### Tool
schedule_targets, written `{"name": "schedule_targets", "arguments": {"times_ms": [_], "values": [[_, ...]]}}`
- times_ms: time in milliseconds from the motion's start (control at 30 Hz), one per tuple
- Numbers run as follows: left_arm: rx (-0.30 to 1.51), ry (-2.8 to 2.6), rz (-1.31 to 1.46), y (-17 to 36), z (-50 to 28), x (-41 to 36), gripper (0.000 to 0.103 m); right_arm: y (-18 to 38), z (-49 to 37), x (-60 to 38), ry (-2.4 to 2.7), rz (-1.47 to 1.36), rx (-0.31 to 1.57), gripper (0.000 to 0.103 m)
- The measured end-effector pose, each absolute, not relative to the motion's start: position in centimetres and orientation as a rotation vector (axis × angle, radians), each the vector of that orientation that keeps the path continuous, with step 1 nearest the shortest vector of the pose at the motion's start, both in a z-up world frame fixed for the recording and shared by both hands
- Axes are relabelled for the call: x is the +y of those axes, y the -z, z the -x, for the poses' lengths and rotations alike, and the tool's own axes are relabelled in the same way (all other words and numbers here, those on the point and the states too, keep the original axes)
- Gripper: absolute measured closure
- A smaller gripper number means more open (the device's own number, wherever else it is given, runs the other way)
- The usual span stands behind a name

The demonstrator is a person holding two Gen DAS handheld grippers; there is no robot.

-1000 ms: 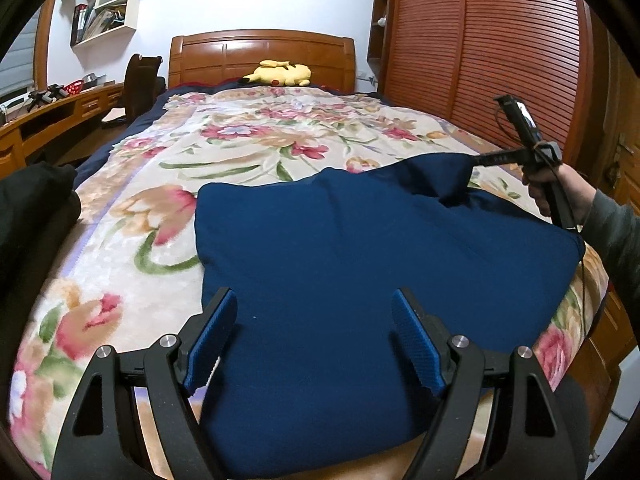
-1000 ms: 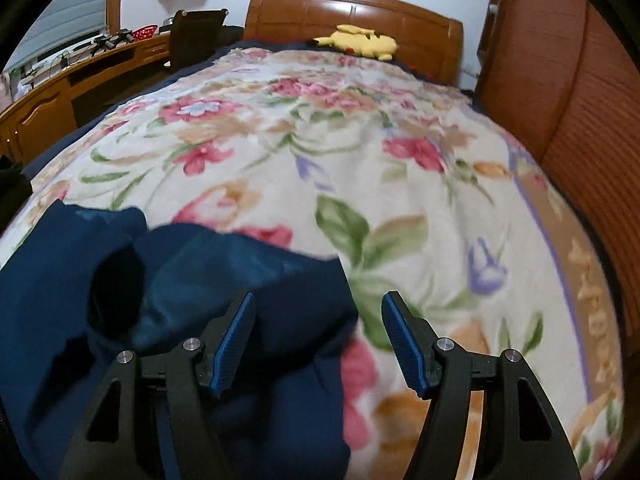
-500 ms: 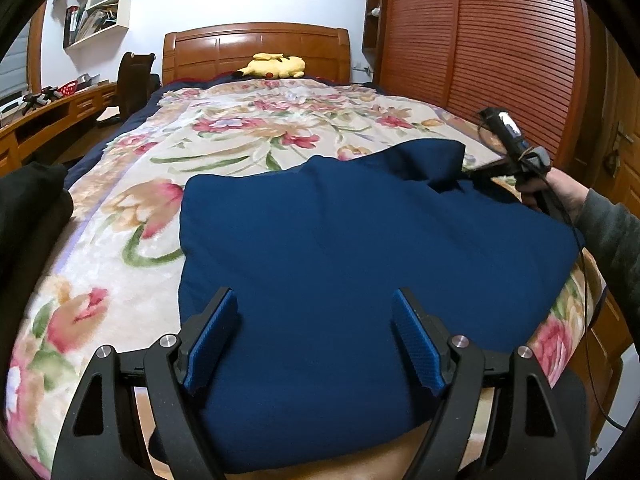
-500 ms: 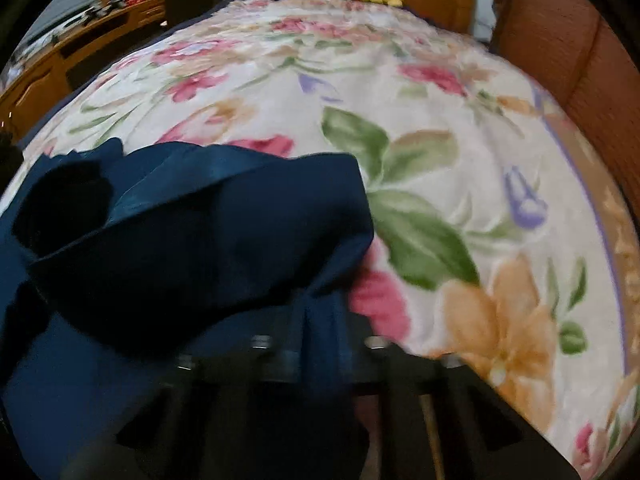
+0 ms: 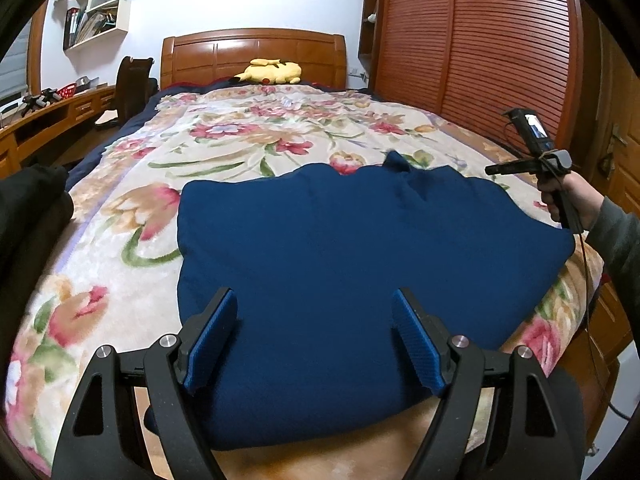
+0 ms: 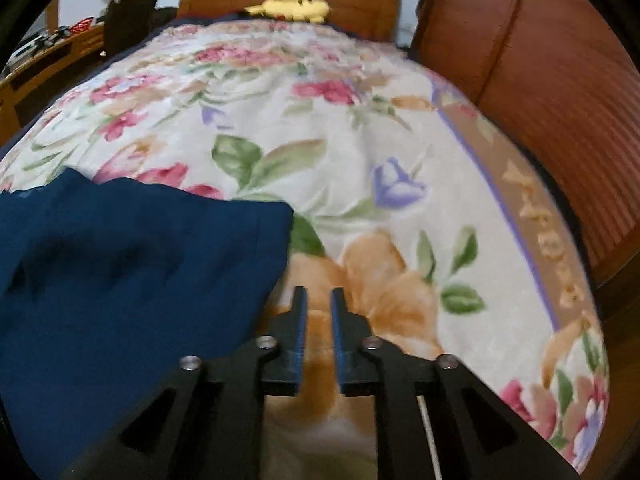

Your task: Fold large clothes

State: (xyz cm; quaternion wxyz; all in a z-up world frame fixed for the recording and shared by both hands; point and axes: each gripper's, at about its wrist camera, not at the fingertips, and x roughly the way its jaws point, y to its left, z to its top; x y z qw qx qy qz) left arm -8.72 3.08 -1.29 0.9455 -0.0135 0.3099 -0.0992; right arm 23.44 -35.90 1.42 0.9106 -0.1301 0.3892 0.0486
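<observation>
Right gripper [image 6: 319,300] is seen beside the navy garment [image 6: 120,280], its narrow jaws opening with nothing between them. Left gripper [image 5: 316,320] is held wide above the garment's near edge, ready for a grasp.

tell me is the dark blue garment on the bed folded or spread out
Folded: the dark blue fabric garment lies as a compact, doubled-over block on the floral blanket.

bed [image 5: 256,56] | floral blanket [image 5: 248,148] | navy garment [image 5: 360,264] flat | yellow plush [image 5: 272,72]
</observation>
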Motion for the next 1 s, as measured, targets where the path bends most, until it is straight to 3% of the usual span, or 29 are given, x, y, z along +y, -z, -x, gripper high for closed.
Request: {"name": "schedule_targets", "arguments": {"times_ms": [100, 133, 167, 600, 933, 1000], "values": [[0.621, 0.206, 0.024, 1.0, 9.2, 2.8, 0.023, -2.4, -21.2, -35.2, -0.185, 0.261, 0.751, 0.069], [0.620, 0.207, 0.024, 0.9, 9.3, 2.7, 0.023, -2.5, -20.4, -35.0, -0.202, 0.260, 0.739, 0.055], [0.619, 0.210, 0.024, 0.8, 9.4, 2.6, 0.023, -2.7, -19.6, -34.9, -0.213, 0.262, 0.724, 0.050], [0.609, 0.221, -0.007, 0.2, 10.3, 0.5, 0.023, -1.5, -9.9, -33.9, -0.471, 0.209, 0.655, 0.050], [0.590, 0.208, -0.037, -0.5, 11.0, -1.2, 0.022, 1.1, -8.4, -34.9, -0.455, 0.263, 0.688, 0.050], [0.591, 0.202, -0.036, -0.5, 10.9, -1.4, 0.015, 2.0, -8.8, -35.1, -0.451, 0.285, 0.706, 0.050]]}}
